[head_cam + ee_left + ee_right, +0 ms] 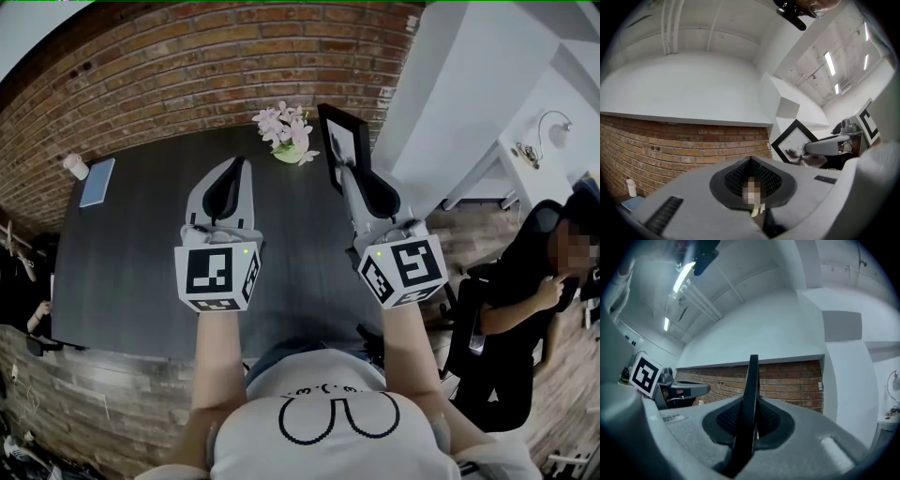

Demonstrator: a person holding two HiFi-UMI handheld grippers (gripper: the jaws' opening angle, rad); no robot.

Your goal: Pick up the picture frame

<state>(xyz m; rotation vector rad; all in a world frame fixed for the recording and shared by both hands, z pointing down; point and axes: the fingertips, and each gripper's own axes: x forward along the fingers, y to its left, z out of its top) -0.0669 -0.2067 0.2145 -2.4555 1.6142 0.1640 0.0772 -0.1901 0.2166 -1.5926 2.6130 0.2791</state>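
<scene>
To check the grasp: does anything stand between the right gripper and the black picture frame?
Nothing visible does. The right gripper is shut on the edge of the thin black rectangular picture frame; the pink flowers stand to its left, not between.

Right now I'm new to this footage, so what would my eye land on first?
The black picture frame, clamped by its edge in the right gripper at centre right above the dark table. Next, pink flowers at the table's far edge by the brick wall, and the shut, empty left gripper alongside.
</scene>
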